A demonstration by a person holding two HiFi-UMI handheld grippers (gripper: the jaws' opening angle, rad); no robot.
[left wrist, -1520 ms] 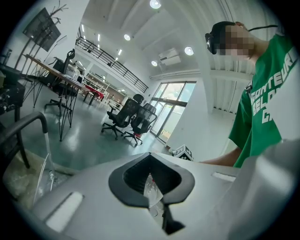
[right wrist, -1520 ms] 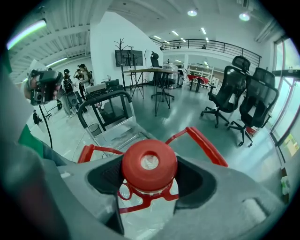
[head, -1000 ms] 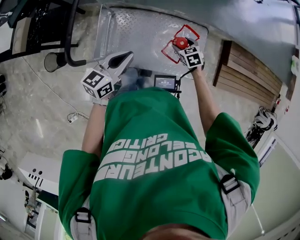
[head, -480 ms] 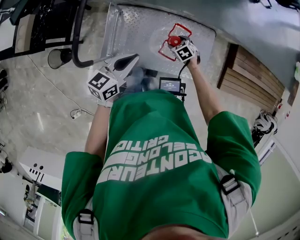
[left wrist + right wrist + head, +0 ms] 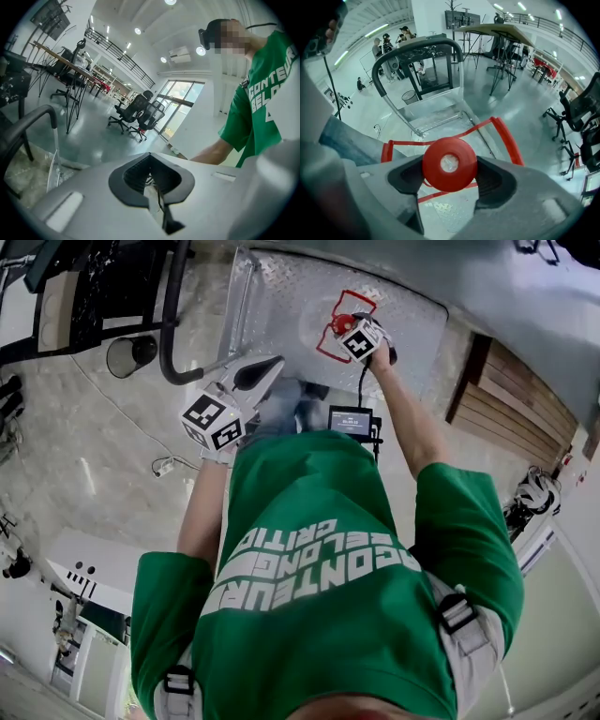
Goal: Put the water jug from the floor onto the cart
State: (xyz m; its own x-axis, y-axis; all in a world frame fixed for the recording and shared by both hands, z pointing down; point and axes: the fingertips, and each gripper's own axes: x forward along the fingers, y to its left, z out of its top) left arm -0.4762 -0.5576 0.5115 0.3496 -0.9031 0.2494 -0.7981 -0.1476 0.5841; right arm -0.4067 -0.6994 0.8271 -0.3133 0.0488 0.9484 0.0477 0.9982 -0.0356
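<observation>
Right gripper (image 5: 450,165) is clamped on the water jug's red cap (image 5: 339,324), with the water jug (image 5: 506,136) over the cart (image 5: 281,296) deck at top centre of the head view. Left gripper (image 5: 154,187) is closed with nothing in it, hanging left of centre.

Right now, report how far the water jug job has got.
Already done: the right gripper is shut on the water jug by its red cap, over the cart deck. In hand: setting it down; whether it rests there I cannot tell. To do: letting go. The left gripper is shut, empty.
</observation>
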